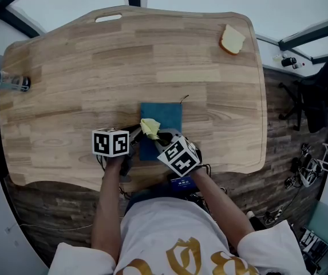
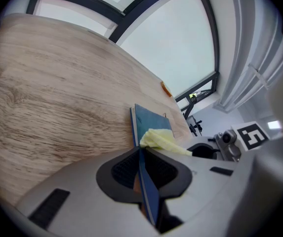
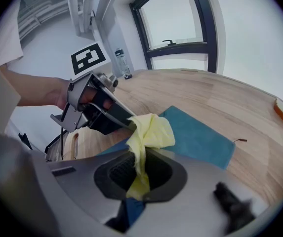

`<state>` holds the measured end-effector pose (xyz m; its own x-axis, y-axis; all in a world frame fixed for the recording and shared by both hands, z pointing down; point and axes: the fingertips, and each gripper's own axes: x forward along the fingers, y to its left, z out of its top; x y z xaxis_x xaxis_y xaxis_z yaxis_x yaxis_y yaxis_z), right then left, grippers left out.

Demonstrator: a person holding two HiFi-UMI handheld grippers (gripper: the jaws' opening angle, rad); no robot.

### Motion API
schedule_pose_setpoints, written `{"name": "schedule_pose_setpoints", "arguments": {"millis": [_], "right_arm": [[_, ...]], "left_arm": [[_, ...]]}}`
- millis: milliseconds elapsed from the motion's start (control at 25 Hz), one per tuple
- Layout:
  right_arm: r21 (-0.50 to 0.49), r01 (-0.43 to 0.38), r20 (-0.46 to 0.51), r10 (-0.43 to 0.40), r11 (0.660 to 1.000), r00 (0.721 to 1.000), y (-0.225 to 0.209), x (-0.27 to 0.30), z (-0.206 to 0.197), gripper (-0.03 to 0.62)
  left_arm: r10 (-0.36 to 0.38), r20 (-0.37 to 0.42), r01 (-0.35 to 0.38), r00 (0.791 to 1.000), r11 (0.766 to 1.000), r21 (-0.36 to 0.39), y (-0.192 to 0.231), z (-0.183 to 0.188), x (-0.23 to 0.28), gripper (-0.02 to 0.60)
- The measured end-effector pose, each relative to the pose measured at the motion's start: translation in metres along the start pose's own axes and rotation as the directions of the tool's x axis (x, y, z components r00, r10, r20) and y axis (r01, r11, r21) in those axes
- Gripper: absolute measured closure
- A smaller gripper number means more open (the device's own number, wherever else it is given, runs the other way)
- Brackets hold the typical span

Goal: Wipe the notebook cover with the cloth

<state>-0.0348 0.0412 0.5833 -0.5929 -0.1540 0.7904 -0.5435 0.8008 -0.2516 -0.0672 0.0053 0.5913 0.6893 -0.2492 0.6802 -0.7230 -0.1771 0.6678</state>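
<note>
A blue notebook (image 1: 165, 120) lies on the wooden table (image 1: 95, 79), close to its near edge. My left gripper (image 1: 134, 135) is shut on the notebook's left edge; in the left gripper view the cover (image 2: 152, 124) runs edge-on between the pads. My right gripper (image 1: 162, 137) is shut on a crumpled yellow cloth (image 1: 150, 127), which rests on the cover's near left part. The right gripper view shows the cloth (image 3: 151, 131) bunched out of the jaws onto the notebook (image 3: 198, 138), right next to the left gripper (image 3: 101, 108). A thin strap sticks out at the notebook's far right corner.
A yellow and orange sponge (image 1: 231, 39) lies at the table's far right corner. A bottle (image 1: 9, 81) lies at the left edge. A handle slot (image 1: 107, 18) is cut in the far edge. A black office chair (image 1: 318, 96) stands to the right of the table.
</note>
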Motion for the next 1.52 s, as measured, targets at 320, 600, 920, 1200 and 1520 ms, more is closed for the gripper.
{"name": "schedule_pose_setpoints", "arguments": {"millis": [320, 600, 920, 1200, 1520], "right_arm": [[-0.003, -0.023, -0.009, 0.023, 1.000, 1.000, 0.011, -0.002, -0.008, 0.554], [-0.005, -0.037, -0.016, 0.037, 0.999, 0.999, 0.020, -0.002, -0.014, 0.554], [-0.032, -0.065, -0.039, 0.064, 0.997, 0.997, 0.037, -0.002, -0.019, 0.554], [-0.063, -0.088, -0.055, 0.085, 0.994, 0.995, 0.050, 0.000, -0.023, 0.554], [-0.079, -0.100, -0.061, 0.096, 0.992, 0.994, 0.061, 0.001, -0.024, 0.554]], "left_arm": [[0.003, 0.008, -0.003, 1.000, 1.000, 0.006, -0.001, 0.002, -0.001, 0.537], [0.006, 0.009, -0.006, 1.000, 1.000, 0.009, 0.000, 0.002, 0.000, 0.535], [0.004, 0.009, -0.004, 1.000, 1.000, 0.008, -0.001, 0.002, 0.000, 0.535], [0.010, 0.011, -0.010, 1.000, 1.000, 0.013, -0.001, 0.001, 0.000, 0.535], [0.014, 0.016, -0.015, 1.000, 1.000, 0.018, -0.002, 0.002, -0.001, 0.535]]}}
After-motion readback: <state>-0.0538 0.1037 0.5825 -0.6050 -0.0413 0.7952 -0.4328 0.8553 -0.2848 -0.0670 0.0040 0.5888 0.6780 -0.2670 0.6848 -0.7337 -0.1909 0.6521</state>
